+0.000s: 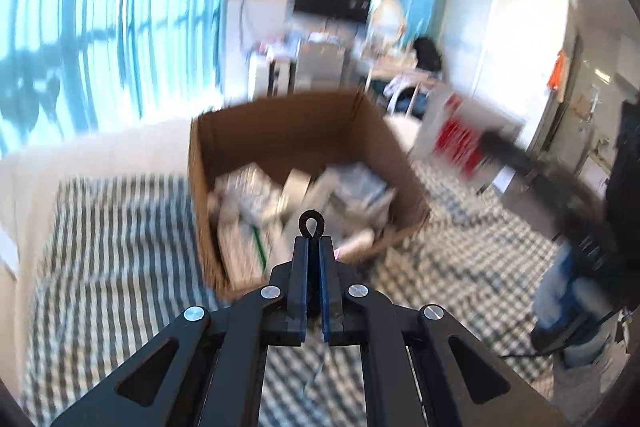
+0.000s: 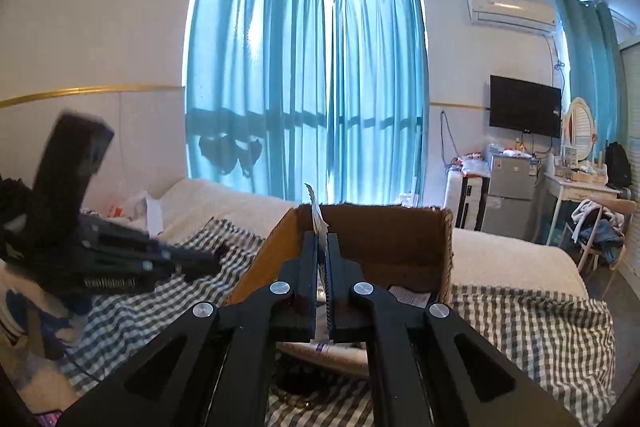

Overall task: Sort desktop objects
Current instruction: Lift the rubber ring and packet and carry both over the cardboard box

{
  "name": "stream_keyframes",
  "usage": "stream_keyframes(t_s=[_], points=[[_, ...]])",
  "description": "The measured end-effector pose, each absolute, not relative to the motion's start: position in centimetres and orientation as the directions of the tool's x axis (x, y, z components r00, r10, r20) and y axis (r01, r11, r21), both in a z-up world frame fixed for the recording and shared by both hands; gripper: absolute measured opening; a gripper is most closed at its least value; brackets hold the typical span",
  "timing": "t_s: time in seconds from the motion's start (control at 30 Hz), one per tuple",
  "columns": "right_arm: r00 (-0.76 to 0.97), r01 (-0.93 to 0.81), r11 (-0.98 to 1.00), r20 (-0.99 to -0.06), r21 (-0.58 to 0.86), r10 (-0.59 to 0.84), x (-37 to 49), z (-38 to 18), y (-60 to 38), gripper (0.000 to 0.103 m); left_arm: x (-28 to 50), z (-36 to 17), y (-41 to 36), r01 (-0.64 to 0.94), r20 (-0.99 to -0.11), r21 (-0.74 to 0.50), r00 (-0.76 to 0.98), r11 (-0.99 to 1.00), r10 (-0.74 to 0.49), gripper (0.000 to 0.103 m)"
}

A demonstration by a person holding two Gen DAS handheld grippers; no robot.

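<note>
Checked cloth (image 1: 120,227); cardboard box (image 1: 280,131); possibly black loop (image 1: 311,223) pinched.

A brown cardboard box (image 1: 304,131) sits on a grey-and-white checked cloth (image 1: 120,247). The curtains (image 2: 304,87) are turquoise, and the bedcover (image 2: 512,259) is cream.

Left wrist view tilts down into cardboard box (image 1: 304,163); right view near-level, close behind it; both share box and checked bedcover (image 2: 532,331).
</note>
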State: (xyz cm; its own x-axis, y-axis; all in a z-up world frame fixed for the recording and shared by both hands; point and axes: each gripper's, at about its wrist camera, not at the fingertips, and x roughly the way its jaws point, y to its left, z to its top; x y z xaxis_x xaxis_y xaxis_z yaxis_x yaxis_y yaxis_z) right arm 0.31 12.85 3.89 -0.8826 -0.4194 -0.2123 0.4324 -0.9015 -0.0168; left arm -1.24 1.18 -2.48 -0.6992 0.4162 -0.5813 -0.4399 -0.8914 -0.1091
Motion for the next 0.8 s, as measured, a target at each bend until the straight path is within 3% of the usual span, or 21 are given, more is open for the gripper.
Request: stream_keyframes(t_s=[0.27,0.8], points=[[-0.890,0.416,-0.909,-0.208,-0.011,-0.405,-2.1,4.3,13.2,0.002,-3.4,1.3,1.8,-0.431,-0.428,-0.089,-0.798,-0.898,0.425,0.004],[-0.880,0.369,-0.929,-0.314,0.019,-0.356,-11.1,-0.1,13.6,0.002,-12.8,-2.8,2.5,-0.407,-0.494,-0.085,-0.775,-0.910,0.393,0.004]])
